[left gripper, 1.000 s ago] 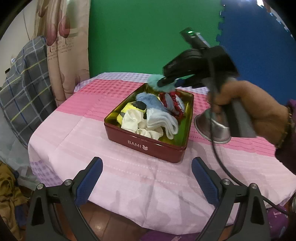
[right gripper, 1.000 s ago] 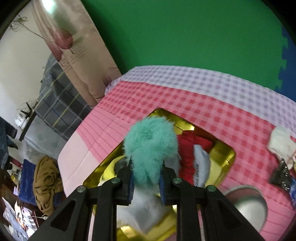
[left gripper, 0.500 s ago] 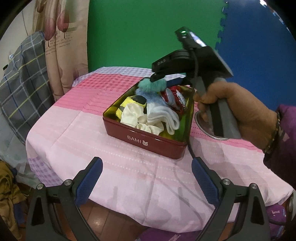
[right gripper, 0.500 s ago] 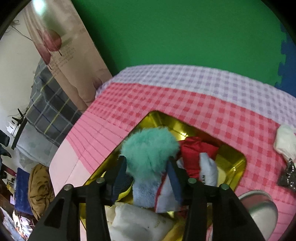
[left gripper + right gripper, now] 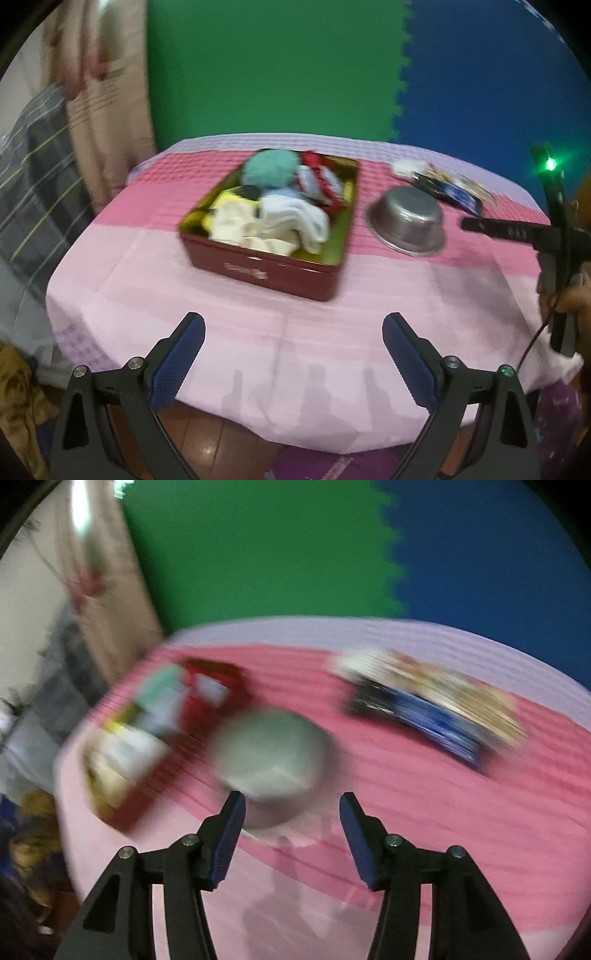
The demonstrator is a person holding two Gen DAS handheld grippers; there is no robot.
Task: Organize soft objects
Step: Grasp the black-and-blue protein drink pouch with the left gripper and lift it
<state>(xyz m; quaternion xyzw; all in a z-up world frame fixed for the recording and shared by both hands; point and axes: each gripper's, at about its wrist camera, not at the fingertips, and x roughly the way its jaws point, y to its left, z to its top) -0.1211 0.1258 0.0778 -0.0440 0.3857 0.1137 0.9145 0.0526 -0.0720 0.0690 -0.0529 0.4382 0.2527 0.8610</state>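
Note:
A dark red tin (image 5: 258, 267) sits on the pink tablecloth, filled with soft things. A teal fluffy ball (image 5: 271, 170) lies at its far end, beside red, white, pale blue and yellow cloth pieces. My left gripper (image 5: 293, 345) hangs open near the table's front edge, well short of the tin. My right gripper (image 5: 291, 823) has its jaws opening with nothing between them; its view is blurred, with the tin (image 5: 122, 805) to the left. In the left wrist view the right gripper (image 5: 480, 223) shows at the far right, held by a hand.
An upturned steel bowl (image 5: 406, 221) stands right of the tin; the same bowl (image 5: 269, 764) lies just beyond my right fingertips. Flat packets and a white item (image 5: 443, 184) lie at the back right. A curtain and a checked cloth hang at the left.
The right gripper let go of the teal ball, which now lies in the tin. It then swung away to the right, toward the bowl. The left gripper stayed nearly still.

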